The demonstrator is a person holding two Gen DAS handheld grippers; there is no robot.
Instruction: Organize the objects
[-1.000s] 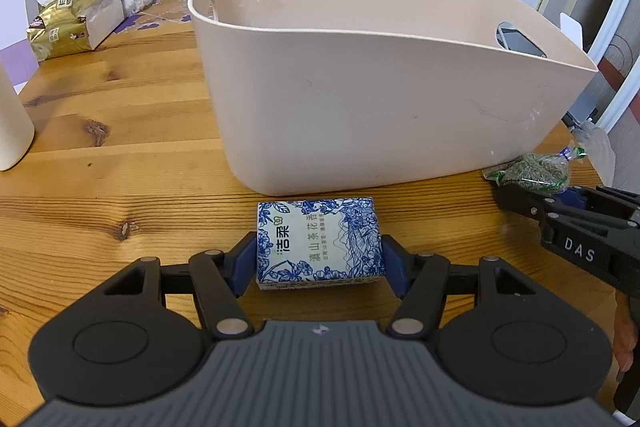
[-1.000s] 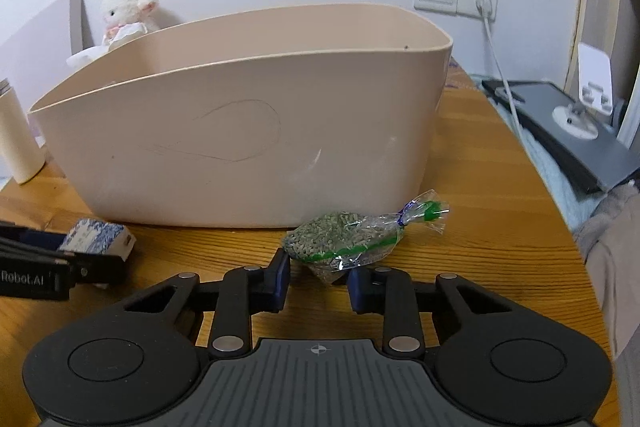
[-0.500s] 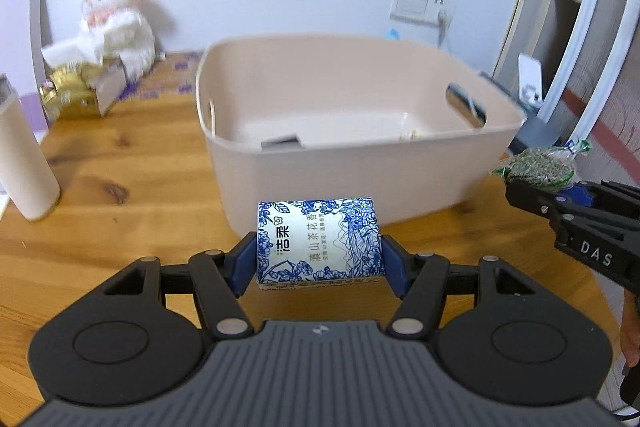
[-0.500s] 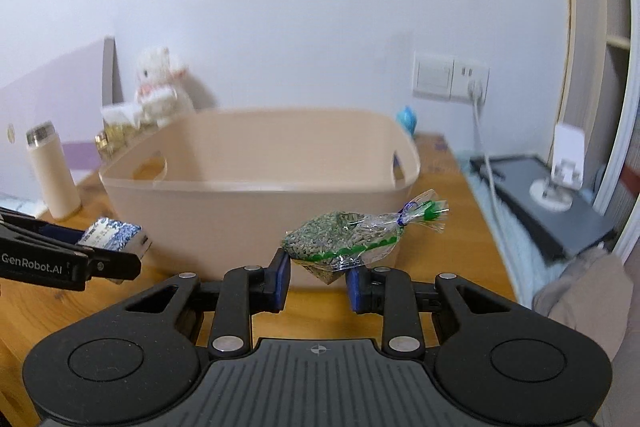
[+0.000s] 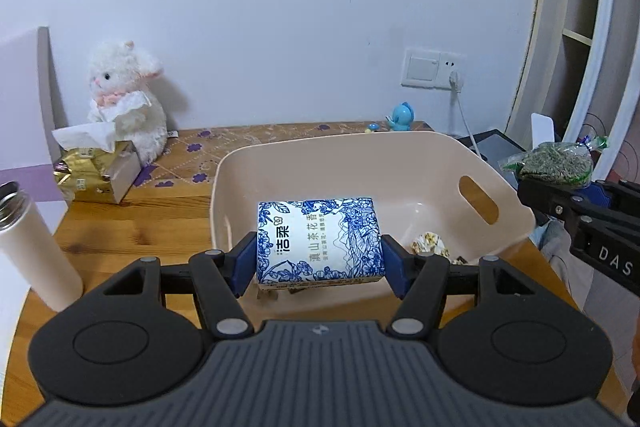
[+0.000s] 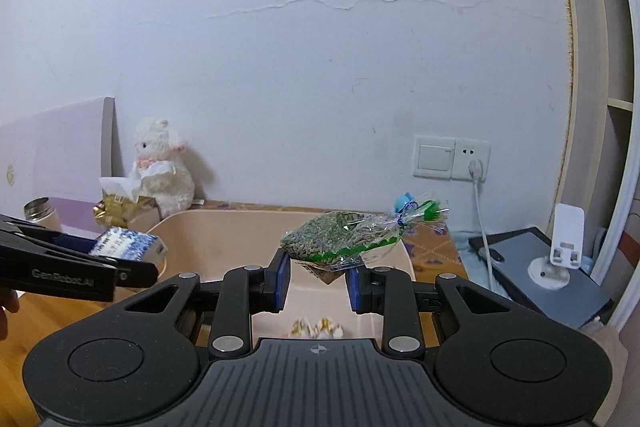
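My left gripper (image 5: 319, 261) is shut on a blue-and-white tissue pack (image 5: 318, 241) and holds it in the air above the near side of the beige tub (image 5: 472, 155). The same pack (image 6: 128, 245) shows at the left of the right wrist view. My right gripper (image 6: 318, 281) is shut on a clear bag of green dried herbs (image 6: 340, 239), raised over the tub (image 6: 224, 227). That bag (image 5: 554, 165) appears beyond the tub's right rim in the left wrist view. Small wrapped sweets (image 5: 430, 245) lie on the tub floor.
A white plush lamb (image 5: 128, 99) and a gold tissue box (image 5: 96, 175) stand at the back left of the wooden table (image 5: 132, 227). A white flask (image 5: 36, 247) stands at the left. A wall socket with a cable (image 5: 452, 73), a small blue toy (image 5: 402, 115) and a grey device (image 6: 548, 275) are on the right.
Both grippers have risen from table level with their loads and now hang above the tub, whose inside has come into view. Neither grip has changed.
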